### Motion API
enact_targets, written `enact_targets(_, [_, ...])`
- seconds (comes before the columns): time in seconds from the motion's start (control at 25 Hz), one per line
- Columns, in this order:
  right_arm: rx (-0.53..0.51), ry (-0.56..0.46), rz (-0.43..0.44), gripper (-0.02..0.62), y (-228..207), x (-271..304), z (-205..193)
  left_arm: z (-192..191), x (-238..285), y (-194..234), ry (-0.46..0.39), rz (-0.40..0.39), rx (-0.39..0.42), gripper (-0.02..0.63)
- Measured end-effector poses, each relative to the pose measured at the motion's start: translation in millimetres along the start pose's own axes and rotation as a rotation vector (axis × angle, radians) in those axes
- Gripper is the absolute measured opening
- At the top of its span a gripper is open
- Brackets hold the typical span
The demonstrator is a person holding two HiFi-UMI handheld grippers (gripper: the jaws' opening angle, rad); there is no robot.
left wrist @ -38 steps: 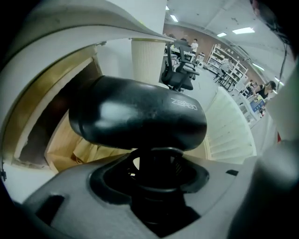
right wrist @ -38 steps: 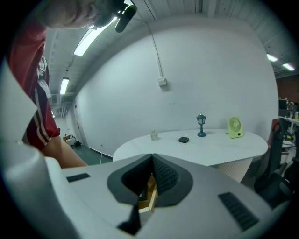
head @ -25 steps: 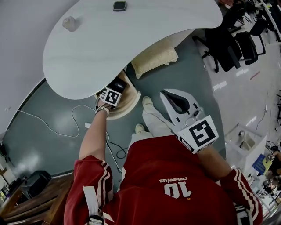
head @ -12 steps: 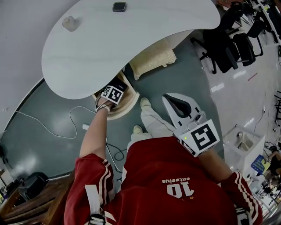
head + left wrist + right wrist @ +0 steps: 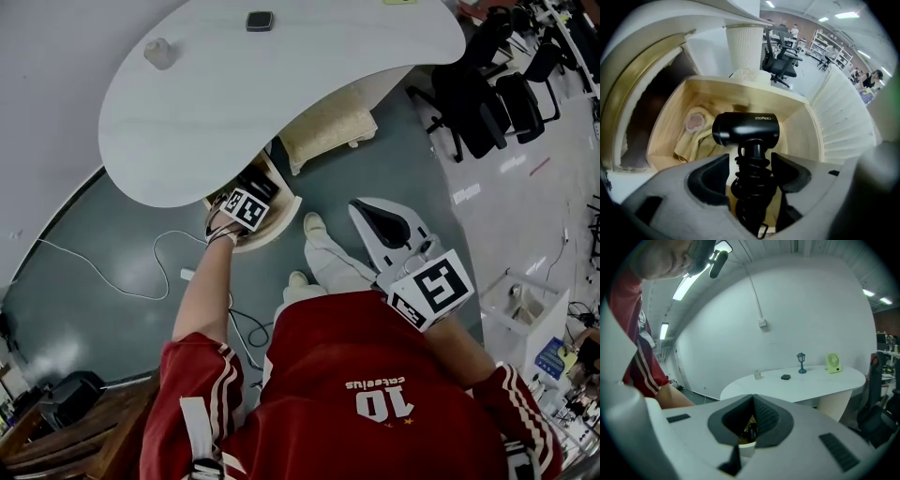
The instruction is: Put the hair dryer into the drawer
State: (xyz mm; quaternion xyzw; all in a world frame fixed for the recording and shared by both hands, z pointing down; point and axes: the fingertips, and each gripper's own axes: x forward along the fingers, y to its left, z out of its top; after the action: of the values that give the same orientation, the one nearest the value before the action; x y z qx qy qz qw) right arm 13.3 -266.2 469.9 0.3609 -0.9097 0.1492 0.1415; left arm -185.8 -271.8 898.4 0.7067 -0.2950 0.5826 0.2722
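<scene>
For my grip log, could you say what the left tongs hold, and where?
Nothing: the left tongs have just been opening; the hair dryer lies loose, handle between them.

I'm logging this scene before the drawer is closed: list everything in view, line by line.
hair dryer: one, black, in the drawer, cord coiled round its handle
drawer: one, pale wood, open under the table
cloth: one, beige, in the drawer beside the dryer
table: one, white, curved top
pedestal: one, cream, ribbed, under the table
flat object: one, dark, on the table
lantern figure: one, teal, on the table
fan: one, green, beside the lantern
office chairs: at least two, black, past the table's end
cable: one, white, on the floor
left gripper: one, grey, jaws open, just been opening, the dryer's handle between them unpressed
right gripper: one, grey, shut, empty, away from the drawer
</scene>
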Motion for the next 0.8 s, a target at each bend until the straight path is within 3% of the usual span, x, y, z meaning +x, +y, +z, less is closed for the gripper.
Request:
enact_targets(0.24, [-0.006,-0.011,0.023,0.006,17,-3,4,-10,-7,-13,0.069,-0.025,0.068,0.27])
enact_targets(0.4, [-0.003,-0.015,0.023,0.006,20,-6,5,-9,-9,-6,0.061,0.013,-0.01,0.216])
enact_targets(0.52, [-0.001,-0.016,0.014,0.006,16,-9,4,-8,-10,-2,0.045,0.026,-0.059,0.21])
enact_targets(0.68, [0.009,-0.013,0.011,0.006,13,-11,1,-6,-13,11,0.016,0.068,-0.188,0.207])
enact_targets(0.8, [0.011,-0.011,0.012,0.006,10,-11,0,-3,-13,14,0.018,0.093,-0.2,0.209])
